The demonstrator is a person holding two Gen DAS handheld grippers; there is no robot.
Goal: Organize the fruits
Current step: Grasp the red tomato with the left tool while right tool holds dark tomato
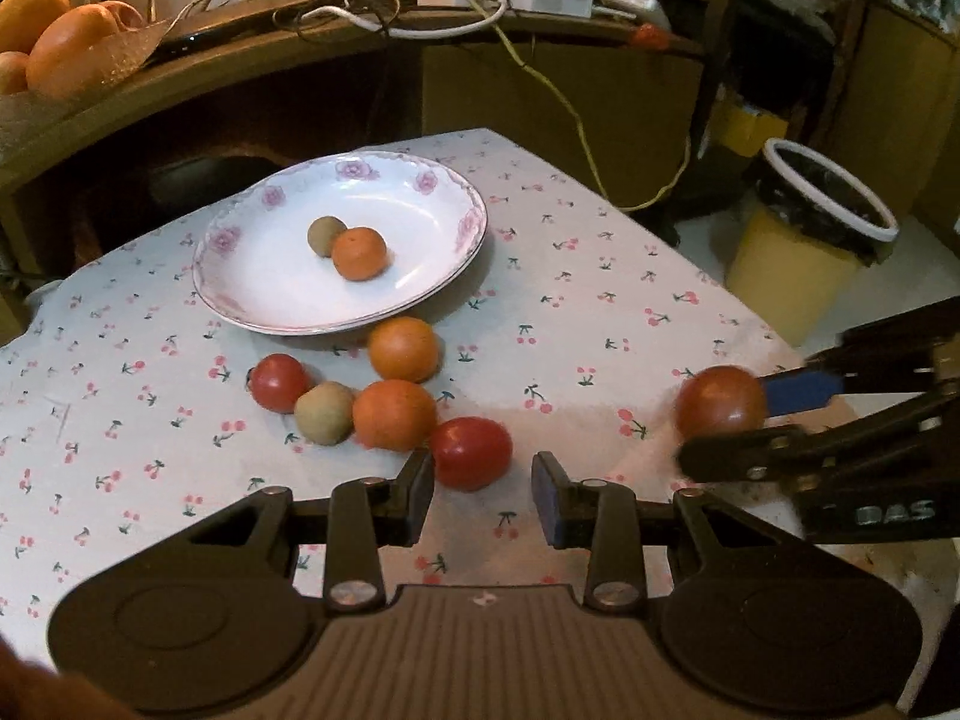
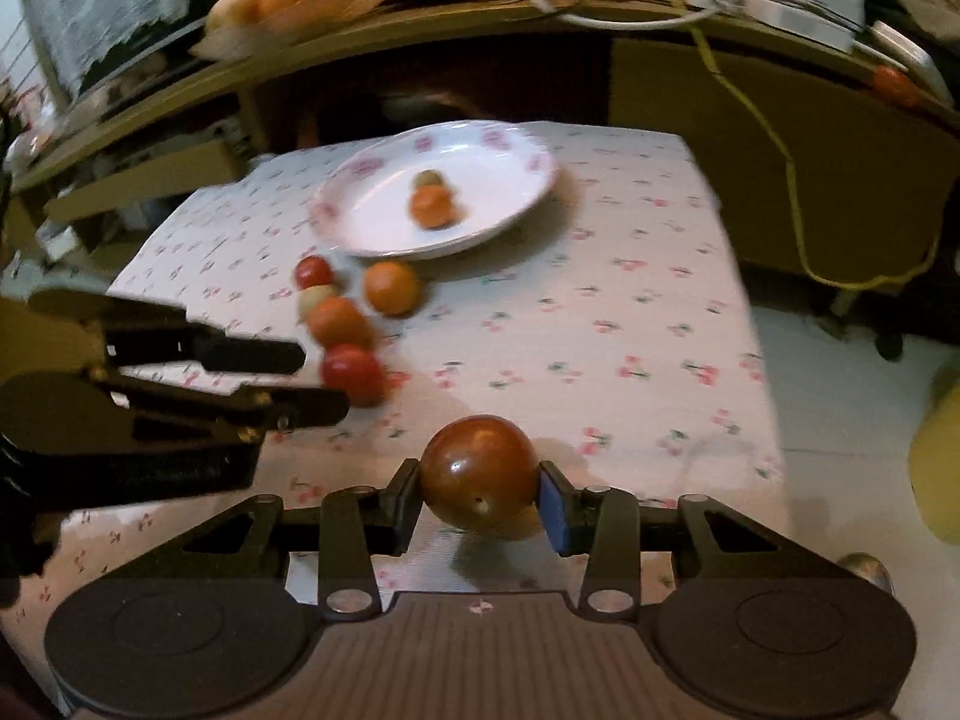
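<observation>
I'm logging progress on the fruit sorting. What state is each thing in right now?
Plate: holds one orange and one greenish fruit.
Five loose fruits: on the cloth by the plate.
Dark red tomato: clamped in right gripper.
Left gripper: open, empty, near red tomato.
Bin: uncovered.

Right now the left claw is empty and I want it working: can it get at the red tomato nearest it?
Probably yes: the left claw sits open just short of that tomato, nothing between them.
</observation>
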